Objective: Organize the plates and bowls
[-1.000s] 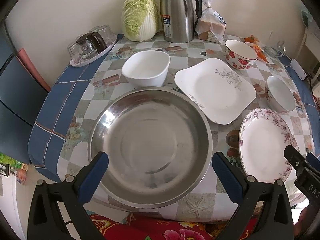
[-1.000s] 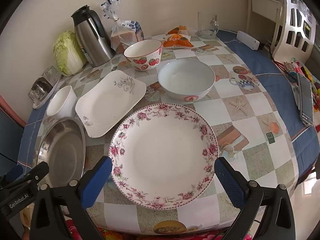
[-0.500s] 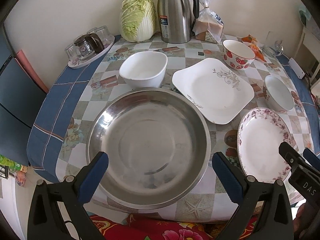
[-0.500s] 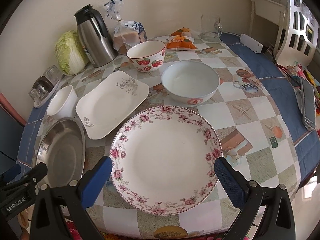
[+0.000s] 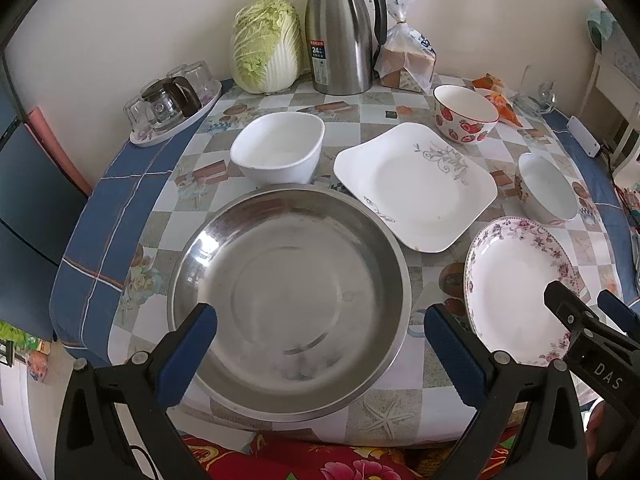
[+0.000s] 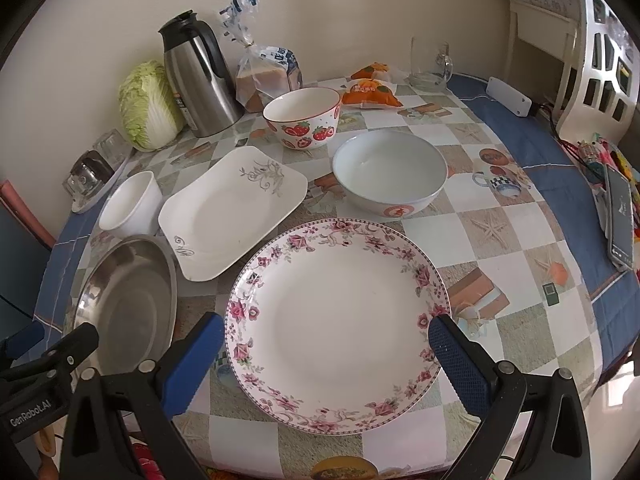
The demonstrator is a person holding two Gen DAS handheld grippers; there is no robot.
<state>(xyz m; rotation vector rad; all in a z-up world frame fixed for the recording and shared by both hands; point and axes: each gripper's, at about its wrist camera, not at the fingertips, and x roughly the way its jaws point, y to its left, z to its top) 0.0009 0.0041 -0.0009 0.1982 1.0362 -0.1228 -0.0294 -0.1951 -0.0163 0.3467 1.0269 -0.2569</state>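
I hold my left gripper (image 5: pixel 320 354) wide over the steel basin (image 5: pixel 288 296) at the table's (image 6: pixel 520 240) near edge; my right gripper (image 6: pixel 326 360) spreads wide around the flowered plate (image 6: pixel 336 324), lying flat beside it.

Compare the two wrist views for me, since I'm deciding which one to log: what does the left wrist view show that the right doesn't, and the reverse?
Only the left wrist view shows the whole steel basin and the dark chair at the table's left.

Only the right wrist view shows the phone on the blue cloth, the white chair back, and the whole floral plate.

Both show the square plate, strawberry bowl, white round bowl, white rounded-square bowl, thermos and cabbage, with each claw open and empty.
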